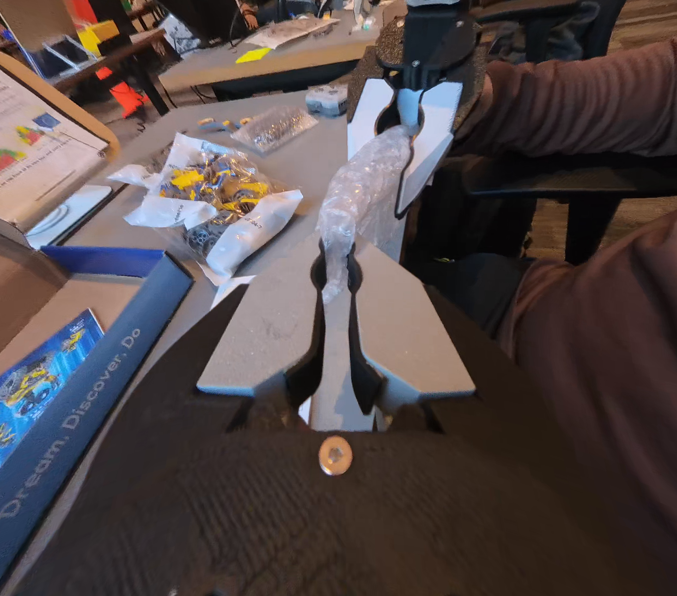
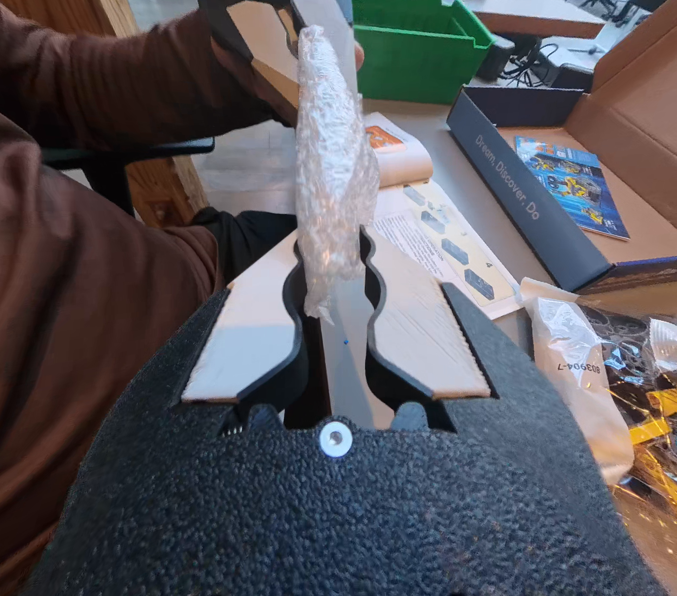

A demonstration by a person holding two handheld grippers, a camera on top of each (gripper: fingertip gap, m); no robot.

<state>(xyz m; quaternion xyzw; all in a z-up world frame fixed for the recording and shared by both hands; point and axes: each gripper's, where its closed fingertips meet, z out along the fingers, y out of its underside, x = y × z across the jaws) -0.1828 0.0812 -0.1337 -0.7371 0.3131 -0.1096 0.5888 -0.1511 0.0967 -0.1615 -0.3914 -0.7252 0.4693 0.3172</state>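
Note:
A twisted piece of clear bubble wrap (image 1: 361, 183) is stretched between my two grippers above the grey table's (image 1: 315, 157) edge. My left gripper (image 1: 337, 250) is shut on its near end. My right gripper (image 1: 410, 135) faces it from above and pinches the far end. In the right wrist view the bubble wrap (image 2: 329, 146) runs from my right gripper (image 2: 329, 245), whose jaws close around its lower end, up to the left gripper (image 2: 298, 32). A person's brown sleeves (image 2: 110, 73) are at both handles.
A bag of yellow and blue parts (image 1: 216, 190) and a second clear bag (image 1: 273, 128) lie on the table. An open cardboard box (image 2: 622, 109) with a dark flap holds a blue booklet (image 2: 571, 186). Instruction sheets (image 2: 439, 234) and a green bin (image 2: 414, 43) are nearby. Tip to tip, the grippers are about 5 centimeters apart.

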